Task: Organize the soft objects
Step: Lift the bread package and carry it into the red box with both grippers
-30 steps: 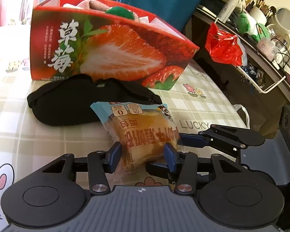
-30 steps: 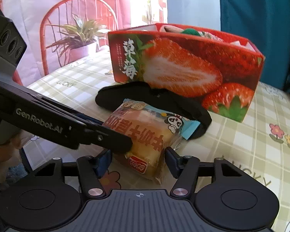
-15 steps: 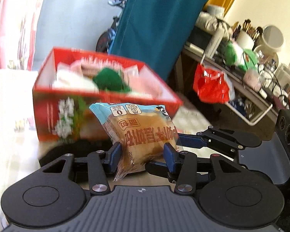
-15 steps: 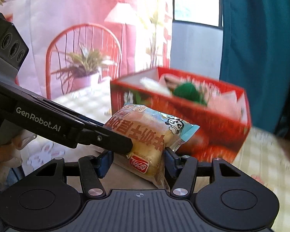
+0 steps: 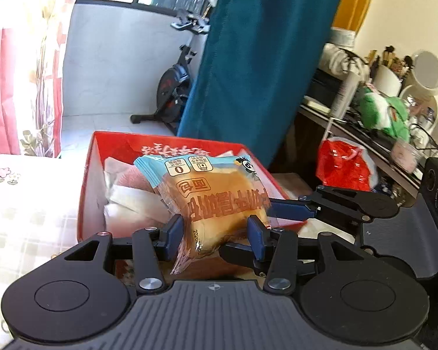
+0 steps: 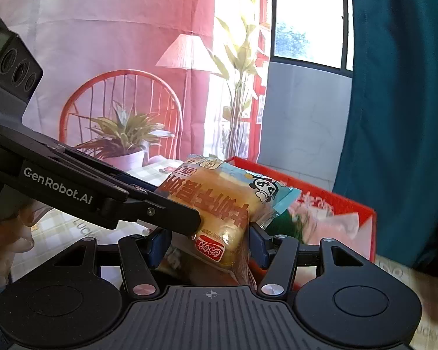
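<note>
A packaged bread bun in a clear and light-blue wrapper is held in the air by both grippers. My left gripper is shut on its lower part. My right gripper is shut on the same bun from the other side. The bun hangs above the near edge of the open red strawberry box, which holds white and pink soft items. The box also shows in the right wrist view, with a green item and pink cloth inside.
The box stands on a checked tablecloth. A teal curtain hangs behind it. A cluttered shelf with a red bag is at the right. A red chair with a potted plant is at the far left.
Both grippers have lifted the bun from the table, where it lay by a black pouch, up and forward to above the box. The box interior is now seen from above.
</note>
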Action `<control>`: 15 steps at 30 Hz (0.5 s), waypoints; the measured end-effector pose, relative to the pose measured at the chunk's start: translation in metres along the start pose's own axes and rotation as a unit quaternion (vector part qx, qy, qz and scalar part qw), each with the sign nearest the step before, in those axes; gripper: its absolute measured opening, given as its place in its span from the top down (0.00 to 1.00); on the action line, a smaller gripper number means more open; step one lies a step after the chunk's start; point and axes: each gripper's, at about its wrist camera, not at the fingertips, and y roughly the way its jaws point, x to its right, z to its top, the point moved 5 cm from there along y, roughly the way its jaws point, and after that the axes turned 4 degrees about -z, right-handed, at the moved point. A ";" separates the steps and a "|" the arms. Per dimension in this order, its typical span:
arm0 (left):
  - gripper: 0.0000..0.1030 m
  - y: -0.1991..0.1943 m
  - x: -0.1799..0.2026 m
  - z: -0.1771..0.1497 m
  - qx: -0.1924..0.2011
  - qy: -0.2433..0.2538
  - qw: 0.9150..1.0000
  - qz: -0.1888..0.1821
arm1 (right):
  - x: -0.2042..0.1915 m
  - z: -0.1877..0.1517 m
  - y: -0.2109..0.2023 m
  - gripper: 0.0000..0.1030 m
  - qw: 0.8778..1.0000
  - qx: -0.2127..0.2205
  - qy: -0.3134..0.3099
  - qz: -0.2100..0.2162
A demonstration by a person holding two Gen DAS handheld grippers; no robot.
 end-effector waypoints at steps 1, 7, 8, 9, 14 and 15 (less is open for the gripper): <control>0.52 0.004 -0.003 0.004 -0.002 -0.001 1.000 0.004 | 0.001 0.001 0.005 0.48 1.000 -0.002 -0.001 0.000; 0.52 0.023 -0.025 0.024 -0.014 0.001 1.000 0.023 | 0.013 0.011 0.041 0.48 1.000 -0.005 0.027 0.008; 0.51 0.026 -0.030 0.025 -0.019 -0.002 1.000 0.023 | 0.015 0.012 0.048 0.48 0.999 -0.005 0.032 0.010; 0.51 0.029 -0.034 0.026 -0.023 -0.004 0.999 0.024 | 0.017 0.012 0.054 0.48 0.999 -0.007 0.037 0.013; 0.51 0.047 -0.056 0.025 -0.047 -0.020 0.998 0.030 | 0.022 0.009 0.084 0.48 0.998 -0.027 0.048 0.027; 0.51 0.050 -0.060 0.024 -0.051 -0.024 0.998 0.030 | 0.023 0.008 0.089 0.48 0.998 -0.032 0.047 0.029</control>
